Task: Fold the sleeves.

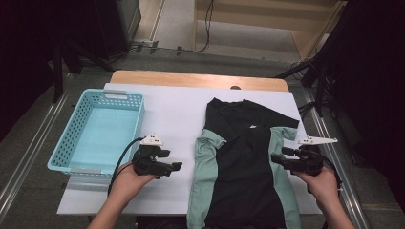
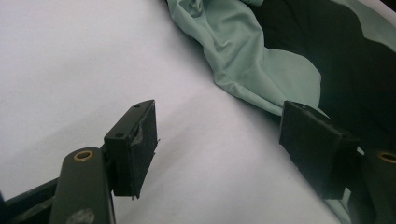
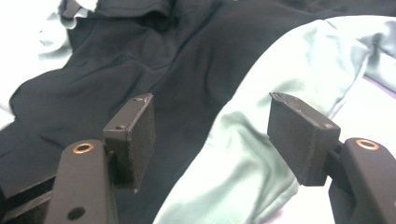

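Observation:
A black shirt with pale green side panels (image 1: 246, 162) lies flat on the white table cover, collar toward the far edge. My left gripper (image 1: 177, 166) is held just left of the shirt's green left edge (image 2: 243, 60), jaws open with bare white cover between them. My right gripper (image 1: 274, 159) hovers at the shirt's right side, open, its jaws standing over the green panel (image 3: 243, 154) and black cloth (image 3: 93, 84). Neither gripper holds cloth.
A light blue plastic basket (image 1: 136, 125) stands on the left part of the table. The white cover (image 1: 172, 109) leaves a wooden strip (image 1: 191, 78) bare at the far edge. Metal rails run along both sides of the table.

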Action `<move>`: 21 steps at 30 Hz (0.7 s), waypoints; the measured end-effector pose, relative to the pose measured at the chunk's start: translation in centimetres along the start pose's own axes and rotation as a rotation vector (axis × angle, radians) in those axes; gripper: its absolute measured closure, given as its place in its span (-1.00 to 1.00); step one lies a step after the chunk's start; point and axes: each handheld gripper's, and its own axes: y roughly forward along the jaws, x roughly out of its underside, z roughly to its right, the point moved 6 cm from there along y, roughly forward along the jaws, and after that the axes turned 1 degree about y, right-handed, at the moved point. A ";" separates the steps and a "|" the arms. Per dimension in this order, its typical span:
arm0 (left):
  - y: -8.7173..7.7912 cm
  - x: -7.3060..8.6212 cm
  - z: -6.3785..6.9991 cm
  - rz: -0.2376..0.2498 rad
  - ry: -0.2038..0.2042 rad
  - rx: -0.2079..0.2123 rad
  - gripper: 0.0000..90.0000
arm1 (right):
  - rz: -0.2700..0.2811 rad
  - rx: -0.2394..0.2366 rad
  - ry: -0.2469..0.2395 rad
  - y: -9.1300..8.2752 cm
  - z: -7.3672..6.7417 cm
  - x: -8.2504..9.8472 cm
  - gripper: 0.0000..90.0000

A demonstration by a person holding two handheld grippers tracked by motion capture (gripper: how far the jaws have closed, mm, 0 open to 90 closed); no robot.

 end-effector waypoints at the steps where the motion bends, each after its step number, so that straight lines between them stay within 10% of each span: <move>1: 0.0 0.0 0.0 -0.001 -0.001 0.001 -0.35 | 0.003 0.004 0.003 0.0 0.1 0.0 -0.31; 21: 0.2 0.1 0.0 -0.009 0.002 0.001 -0.35 | 0.014 0.070 0.067 -0.1 3.1 -0.3 -0.31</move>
